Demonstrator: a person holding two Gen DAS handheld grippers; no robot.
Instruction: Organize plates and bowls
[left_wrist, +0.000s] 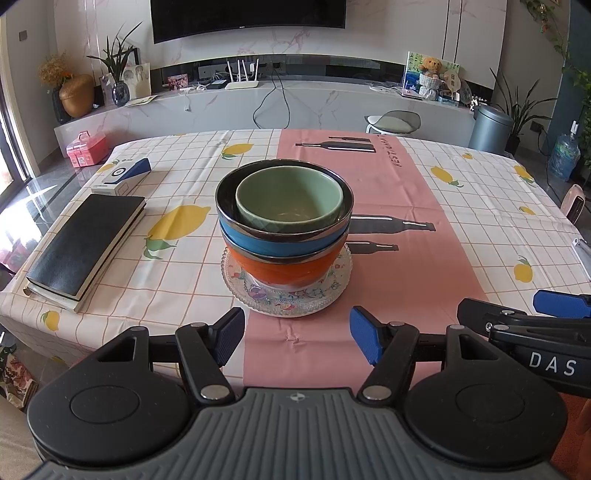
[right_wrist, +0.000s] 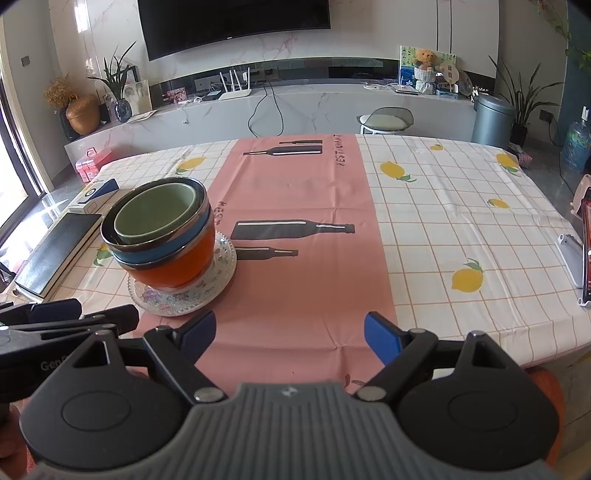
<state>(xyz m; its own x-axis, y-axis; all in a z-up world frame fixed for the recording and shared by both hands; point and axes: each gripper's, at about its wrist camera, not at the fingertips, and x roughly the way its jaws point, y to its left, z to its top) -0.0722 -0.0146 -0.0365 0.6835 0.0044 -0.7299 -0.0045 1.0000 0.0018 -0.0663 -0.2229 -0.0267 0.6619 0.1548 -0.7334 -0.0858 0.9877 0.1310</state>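
Nearest to me, my left gripper (left_wrist: 297, 338) hangs over the table's near edge with its fingers spread wide and nothing between them, and my right gripper (right_wrist: 290, 338) sits just beside it, fingers equally far apart and empty, aimed down the pink runner (right_wrist: 306, 229). Just past the left fingertips is the stack: a patterned glass plate (left_wrist: 284, 299) near the middle of the near edge, an orange bowl (left_wrist: 284, 267) on it, a blue bowl (left_wrist: 266, 242) nested in that, and a green bowl (left_wrist: 290, 197) sitting innermost, slightly off-centre toward the right. I read this as the nesting done, or very nearly; the bowls look gathered and I'm holding off. If anything is left, it's squaring the green bowl, which calls for a gentle reach forward without nudging the plate. Further left along the table lie a black notebook (left_wrist: 86, 245) and a small box (left_wrist: 122, 177).
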